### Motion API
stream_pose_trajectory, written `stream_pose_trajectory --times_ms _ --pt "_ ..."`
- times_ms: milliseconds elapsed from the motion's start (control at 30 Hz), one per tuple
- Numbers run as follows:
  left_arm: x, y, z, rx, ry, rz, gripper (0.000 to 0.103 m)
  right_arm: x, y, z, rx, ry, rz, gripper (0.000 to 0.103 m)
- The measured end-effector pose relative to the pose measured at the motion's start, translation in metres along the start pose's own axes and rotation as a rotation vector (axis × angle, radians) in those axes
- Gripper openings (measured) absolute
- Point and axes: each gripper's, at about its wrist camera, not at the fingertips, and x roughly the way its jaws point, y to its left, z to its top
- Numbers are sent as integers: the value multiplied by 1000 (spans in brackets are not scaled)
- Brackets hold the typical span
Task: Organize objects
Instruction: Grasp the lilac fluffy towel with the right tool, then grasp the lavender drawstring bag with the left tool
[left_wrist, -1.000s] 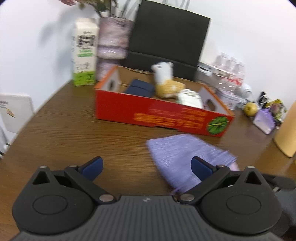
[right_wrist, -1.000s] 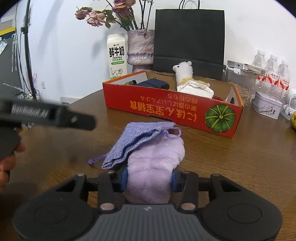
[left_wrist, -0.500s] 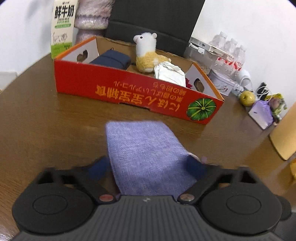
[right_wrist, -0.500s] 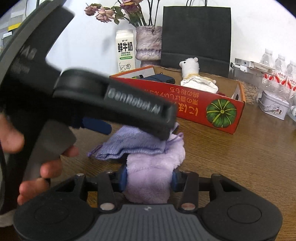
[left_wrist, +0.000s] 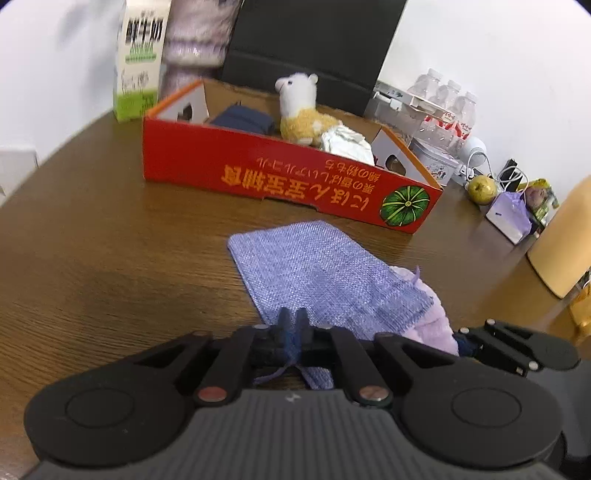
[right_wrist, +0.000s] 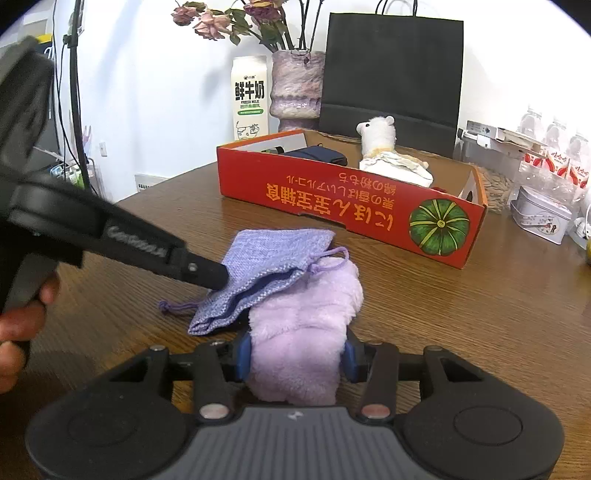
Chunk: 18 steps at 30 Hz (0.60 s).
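On the tabletop (right_wrist: 424, 314), in front of the red box (right_wrist: 351, 206), we pinch the drawstring pouch (left_wrist: 317, 273) rim in the left gripper (left_wrist: 293, 332) jaws while the right gripper (right_wrist: 297, 356), jaws easing slightly, clamps the fluffy purple plush (right_wrist: 306, 325), apparently to bag it.

Milk carton (right_wrist: 249, 98) beside flower vase (right_wrist: 295, 83); black paper bag (right_wrist: 391, 77) behind; yellow-green fruit (left_wrist: 481, 189) at right.

My tongs: black, blue pads (right_wrist: 245, 354). Pouch (left_wrist: 317, 273) lavender weave; plush (right_wrist: 303, 332) pale lilac; box (right_wrist: 351, 206) red, orange script, green pumpkin.
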Motion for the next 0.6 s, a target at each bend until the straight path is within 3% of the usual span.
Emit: stream_pose_trajectory --times_ms 33,133,200,267,367,600 --pt "-2 -3 -1 16 -10 -9 8 0 0 0 -1 0 -2 45" --pt "-1 -12 -3 51 -31 -28 37 0 0 0 -3 0 -3 45" --pt "4 -16 -5 81 -32 -6 32 0 0 0 -4 0 -3 45" --pt "12 -16 -6 86 -3 2 18 0 1 0 -6 0 -4 45" --pt "13 -20 -10 144 -4 31 12 0 1 0 -7 0 -5 45" --pt "10 -28 -19 255 -19 98 11 -6 -3 -4 -4 -1 -43 45"
